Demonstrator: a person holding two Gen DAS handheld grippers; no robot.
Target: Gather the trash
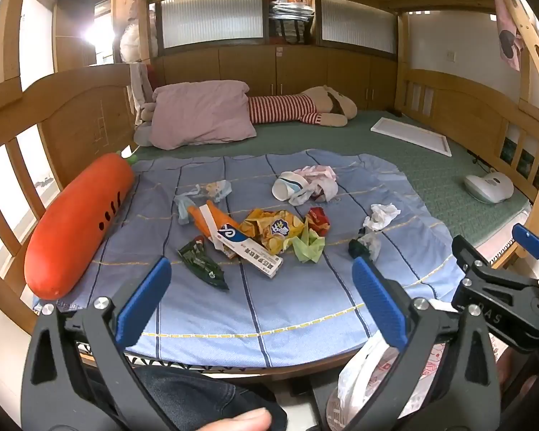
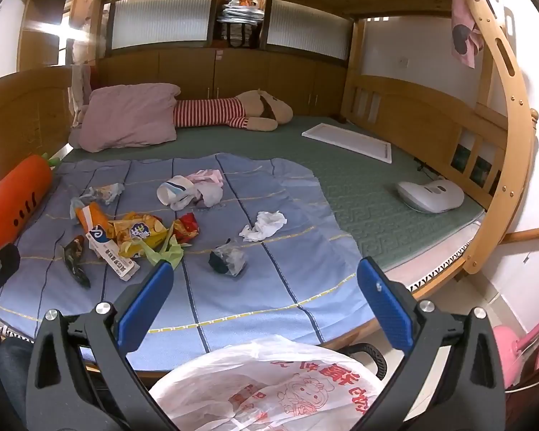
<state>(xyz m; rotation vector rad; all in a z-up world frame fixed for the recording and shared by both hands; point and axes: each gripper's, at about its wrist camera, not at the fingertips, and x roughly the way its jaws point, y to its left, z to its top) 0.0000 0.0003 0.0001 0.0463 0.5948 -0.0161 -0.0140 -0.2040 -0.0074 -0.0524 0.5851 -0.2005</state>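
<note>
While the trash sits untouched on the blue sheet (image 2: 255, 287), nothing is gripped: left tool (image 1: 266, 301) and right tool (image 2: 266, 305) both have jaws spread wide and empty, hovering over the near edge of the bed, angled down at it. Main litter cluster: yellow chip bag (image 1: 273, 230) in the middle, toothpaste box (image 1: 249, 251) lying across its near-left side, orange wrapper (image 1: 206, 215) just behind the box, red wrapper (image 1: 318, 221) and green paper (image 1: 309, 248) touching the bag's right side. Dark green wrapper (image 1: 203, 264) lies just left of the cluster, nearest the left tool. Crumpled white tissue (image 2: 264, 226) and a dark wad in clear plastic (image 2: 228, 260) sit apart to the right. Paper cup (image 2: 170, 188) tipped on its side farther back, against a wad of white and pink plastic (image 2: 208, 183); a clear wrapper (image 1: 212, 190) lies back-left. White plastic bag with red print (image 2: 269, 388) sits below the right tool, off the bed's near edge. Carrot plush (image 1: 79, 222) along the left rail; pink pillow (image 1: 201, 115) and striped plush toy (image 1: 305, 109) at the back on the green mattress (image 2: 359, 186).
</note>
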